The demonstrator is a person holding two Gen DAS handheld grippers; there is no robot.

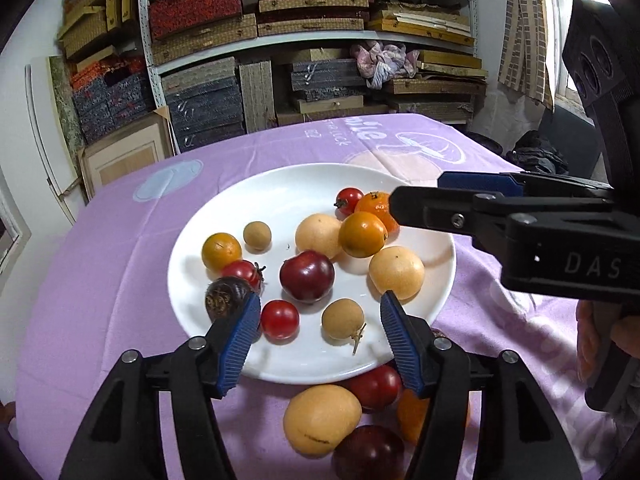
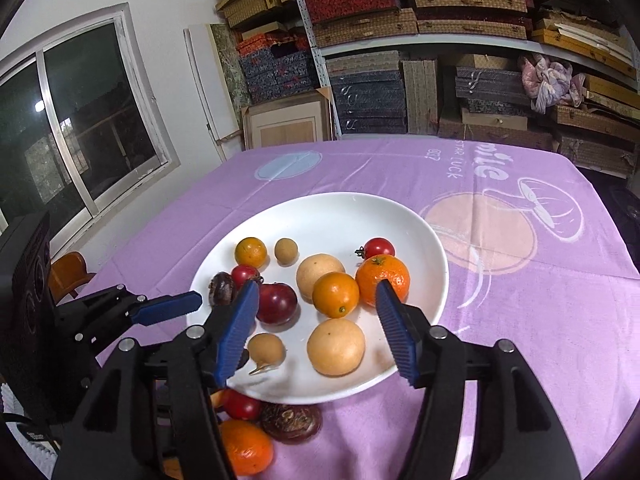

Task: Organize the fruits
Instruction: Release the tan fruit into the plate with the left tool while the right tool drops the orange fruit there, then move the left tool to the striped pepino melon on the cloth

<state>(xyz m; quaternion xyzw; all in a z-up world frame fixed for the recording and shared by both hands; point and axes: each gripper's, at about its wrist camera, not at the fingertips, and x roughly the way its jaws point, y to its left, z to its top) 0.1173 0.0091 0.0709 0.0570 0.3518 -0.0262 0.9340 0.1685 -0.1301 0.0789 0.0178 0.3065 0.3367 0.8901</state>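
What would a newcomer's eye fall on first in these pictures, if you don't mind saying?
Probably the white plate of mixed fruit at the centre of the purple tablecloth, with a dark red plum in its middle. Next, both grippers, left and right, open over the plate's near rim.

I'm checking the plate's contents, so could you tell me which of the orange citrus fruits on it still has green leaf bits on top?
The mandarin nearest the plate rim's right side, behind the right gripper; the others have bare tops.

Metal shelves [image 2: 460, 40] crammed with woven boxes stand behind the lilac-clothed table [image 2: 520, 280]; left of the shelves, a sliding window [image 2: 80, 120] pierces the white wall.
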